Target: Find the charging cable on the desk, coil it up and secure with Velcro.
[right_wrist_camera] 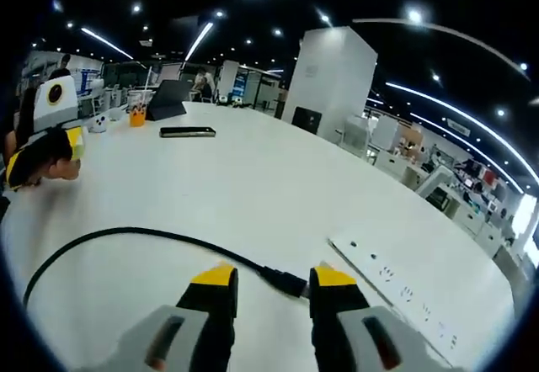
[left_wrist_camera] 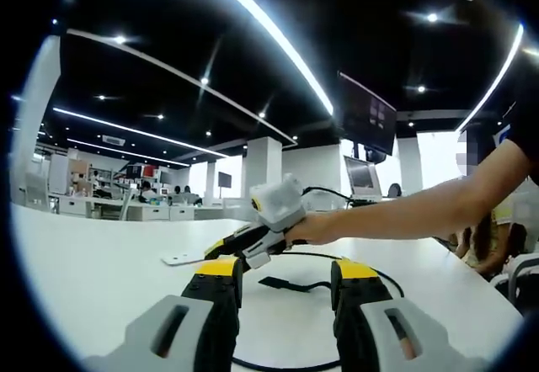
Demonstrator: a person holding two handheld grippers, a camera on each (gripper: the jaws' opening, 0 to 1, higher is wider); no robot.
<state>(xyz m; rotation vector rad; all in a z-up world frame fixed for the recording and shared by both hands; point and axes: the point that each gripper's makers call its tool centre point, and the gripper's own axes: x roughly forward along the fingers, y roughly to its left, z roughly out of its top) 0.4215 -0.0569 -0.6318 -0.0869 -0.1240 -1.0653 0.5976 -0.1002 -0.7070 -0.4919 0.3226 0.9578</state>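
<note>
White bench point(right_wrist_camera: 253, 178) carries the cable point(right_wrist_camera: 126, 236), its plug point(right_wrist_camera: 286, 282) lying just ahead between the right gripper's point(right_wrist_camera: 269, 284) spread, empty fingers point(right_wrist_camera: 215, 284)

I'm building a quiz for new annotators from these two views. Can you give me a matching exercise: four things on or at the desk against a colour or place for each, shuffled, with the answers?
Things:
1. charging cable
2. power strip
3. phone
4. Velcro strap

Descriptions:
A. white, flat on the desk just beyond the right gripper's jaw
B. dark slab lying far across the desk
C. black, its plug between the right gripper's yellow-tipped jaws
D. short black strip inside the cable's loop, ahead of the left gripper

Pairs: 1-C, 2-A, 3-B, 4-D
</note>
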